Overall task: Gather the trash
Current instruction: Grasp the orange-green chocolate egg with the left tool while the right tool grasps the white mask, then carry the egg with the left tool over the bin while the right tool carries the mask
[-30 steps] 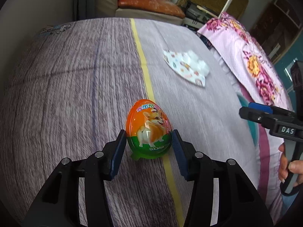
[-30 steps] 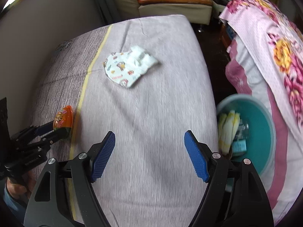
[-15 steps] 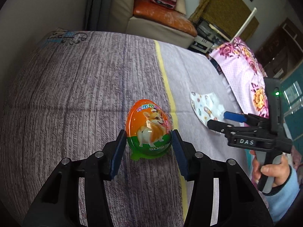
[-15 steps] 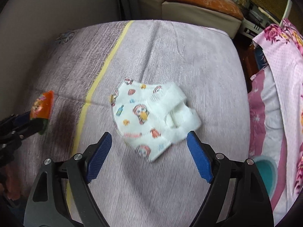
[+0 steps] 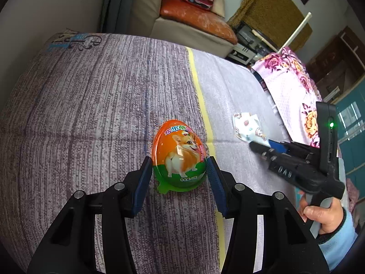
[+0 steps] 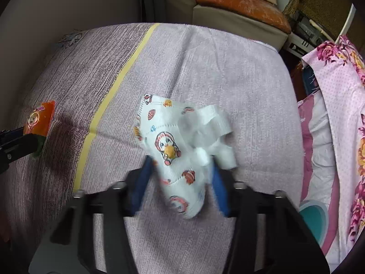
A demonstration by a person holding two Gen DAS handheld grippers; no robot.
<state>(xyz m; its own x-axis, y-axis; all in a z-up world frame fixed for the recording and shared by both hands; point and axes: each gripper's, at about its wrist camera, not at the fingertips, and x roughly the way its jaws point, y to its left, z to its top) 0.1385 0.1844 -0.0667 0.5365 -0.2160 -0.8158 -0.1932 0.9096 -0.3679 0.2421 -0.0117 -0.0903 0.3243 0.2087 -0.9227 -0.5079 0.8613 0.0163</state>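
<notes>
**Trash pickup on the bed: egg in one claw, mask in the other**

Claws at work, left to right. My left claw holds the orange-and-green toy egg upright, a pad pressed on each flank, above the striped bed cover; I judge it is kept aloft until both pieces can go together. My right claw has just been closing, and its blue pads now pinch the crumpled cartoon-print face mask, bunching it up off the cover so it lifts in one piece. At far right, a teal basin shows only its rim beside the bed; its contents are hidden from me.
</notes>
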